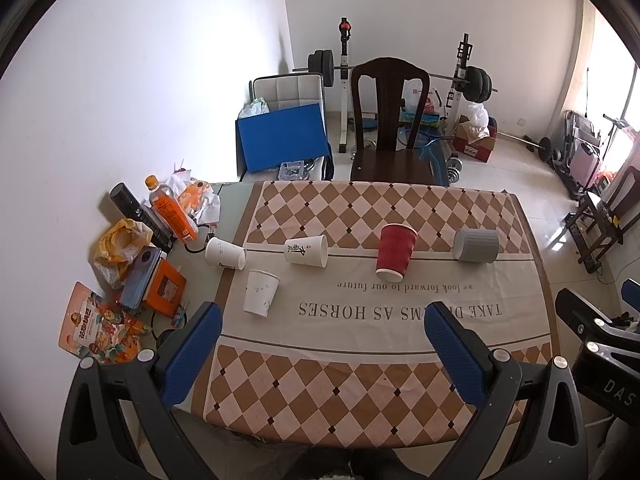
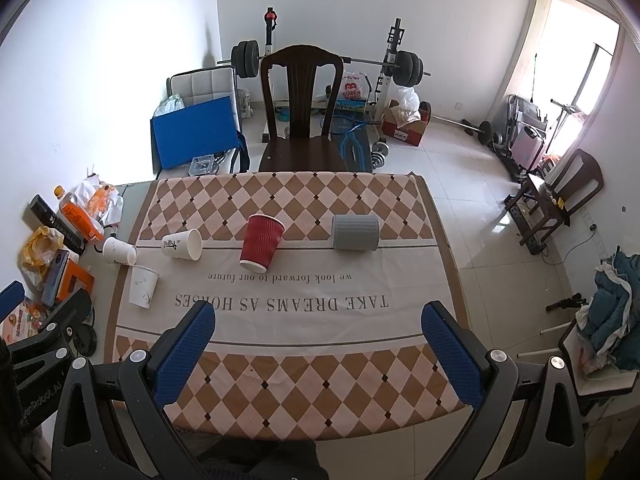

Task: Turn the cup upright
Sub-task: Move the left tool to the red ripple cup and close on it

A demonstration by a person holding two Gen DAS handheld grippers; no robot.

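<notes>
Five cups on table [image 1: 536, 280] — none upright yet, task not begun. Red cup [image 1: 395, 253] mid-table and plain white cup [image 1: 261, 293] near left edge look inverted, though tilt hard to judge. Printed white cup [image 1: 306, 251], second white cup [image 1: 225, 253] at cloth's left edge, grey cup [image 1: 476, 245] toward right edge — on sides. Left gripper [image 1: 323, 340] and right gripper [image 2: 318, 340] spread wide, empty, over near edge.

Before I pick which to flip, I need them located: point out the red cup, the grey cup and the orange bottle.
red cup [image 2: 261, 243], right wrist view, ribbed side wall
grey cup [image 2: 355, 233], right wrist view, ribbed side
orange bottle [image 1: 174, 213], left wrist view, label
</notes>
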